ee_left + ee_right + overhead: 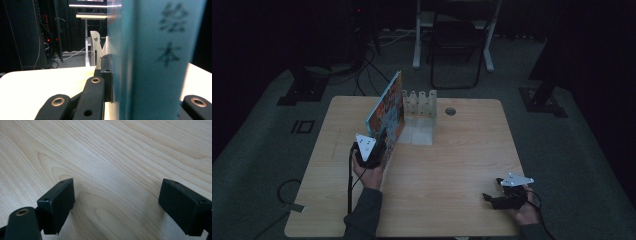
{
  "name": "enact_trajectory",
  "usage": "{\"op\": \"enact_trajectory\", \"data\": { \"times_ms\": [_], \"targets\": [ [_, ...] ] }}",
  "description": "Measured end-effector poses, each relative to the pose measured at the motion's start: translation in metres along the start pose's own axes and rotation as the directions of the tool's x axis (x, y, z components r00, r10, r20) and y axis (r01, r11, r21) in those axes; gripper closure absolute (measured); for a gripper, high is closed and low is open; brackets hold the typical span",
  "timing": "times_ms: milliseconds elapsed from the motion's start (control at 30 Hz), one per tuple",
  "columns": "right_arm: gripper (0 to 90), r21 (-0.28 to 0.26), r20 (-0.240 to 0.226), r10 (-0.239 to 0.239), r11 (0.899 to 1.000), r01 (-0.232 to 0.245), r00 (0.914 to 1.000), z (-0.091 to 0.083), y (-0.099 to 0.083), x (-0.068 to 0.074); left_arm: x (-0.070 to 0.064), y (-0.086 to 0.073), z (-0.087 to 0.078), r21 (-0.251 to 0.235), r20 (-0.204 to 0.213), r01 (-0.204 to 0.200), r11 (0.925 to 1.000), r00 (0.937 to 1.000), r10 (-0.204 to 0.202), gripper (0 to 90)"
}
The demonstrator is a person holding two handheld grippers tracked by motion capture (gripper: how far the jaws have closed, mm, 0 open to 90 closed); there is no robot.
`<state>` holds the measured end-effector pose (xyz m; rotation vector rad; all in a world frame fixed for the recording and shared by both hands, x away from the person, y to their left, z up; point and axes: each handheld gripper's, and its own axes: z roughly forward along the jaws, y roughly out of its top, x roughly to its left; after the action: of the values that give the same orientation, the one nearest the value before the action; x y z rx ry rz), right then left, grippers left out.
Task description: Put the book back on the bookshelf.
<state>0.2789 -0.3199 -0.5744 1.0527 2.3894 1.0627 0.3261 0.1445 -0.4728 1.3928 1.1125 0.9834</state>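
On the wooden table, seen from the high view, we find a book with a bright, busy cover standing tilted on its lower edge, its top leaning away toward the left. Our left gripper grips the book at its near lower corner, and in the left gripper view the teal spine with dark printed characters stands upright between the jaws, the left jaw's pad pressed flat against it, so these tongs are closed on the book. Just beside the book, on its right and slightly behind, stands a pale rack with several upright dividers; the book's far part overlaps the rack's left end in the high view, and we cannot tell whether they touch. In the left gripper view one curved divider of the rack shows just past the jaw, beyond the book's edge. A small round hole sits in the tabletop to the right of the rack. Our right gripper lies low at the table's near right corner, well apart from the book and the rack, held in a hand whose sleeve comes in from the bottom edge. In the right gripper view its two black jaws stand wide apart over bare wood grain, with nothing between them. Beyond the table, on the dark floor, we make out a chair and some cables.
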Motion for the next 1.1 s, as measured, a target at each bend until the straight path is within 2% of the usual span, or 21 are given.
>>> {"op": "enact_trajectory", "data": {
  "times_ms": [267,567,700,900,1100],
  "targets": [
    [13.2,-0.004,-0.008,0.002,1.000,-0.002,1.0000,0.000,0.000,-0.001,-0.002,0.007,0.008,0.001,0.000,-0.009,1.0000,1.0000,0.009,80.9],
    [13.3,-0.002,-0.005,-0.006,1.000,0.006,1.0000,0.001,0.001,-0.001,-0.003,0.003,0.015,0.000,-0.012,0.005,1.0000,0.9999,-0.005,80.9],
    [13.2,0.000,-0.004,-0.006,1.000,0.006,1.0000,0.001,0.001,0.000,-0.004,0.004,0.017,-0.001,-0.017,-0.007,1.0000,0.9998,0.007,80.9],
    [13.2,0.000,-0.005,-0.006,1.000,0.006,1.0000,0.001,0.001,0.000,-0.004,0.003,0.019,-0.010,-0.022,0.001,0.9999,0.9998,-0.001,80.9],
    [13.2,0.000,-0.005,-0.006,1.000,0.006,1.0000,0.001,0.001,0.000,-0.007,0.001,0.021,-0.012,-0.031,-0.007,0.9999,0.9995,0.007,80.9]
  ]
}}
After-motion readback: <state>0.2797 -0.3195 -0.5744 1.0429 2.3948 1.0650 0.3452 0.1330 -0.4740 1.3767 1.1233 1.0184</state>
